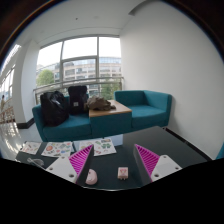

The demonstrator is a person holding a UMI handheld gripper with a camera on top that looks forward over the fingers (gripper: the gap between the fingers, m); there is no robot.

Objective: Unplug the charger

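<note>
Fingers (pixel 114 160) spread with open table (pixel 150 138) ahead; small objects (pixel 107 175) lie between them.

Small pale charger (pixel 123 173), on dark table (pixel 150 135), between open tool (pixel 114 149) fingers

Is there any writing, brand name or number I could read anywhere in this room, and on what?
None can be read.
Papers on the dark table: printed coloured shapes, any text too small.
Fingers of the open gripper: no lettering visible.
Small pink objects between them: no label legible.
</note>
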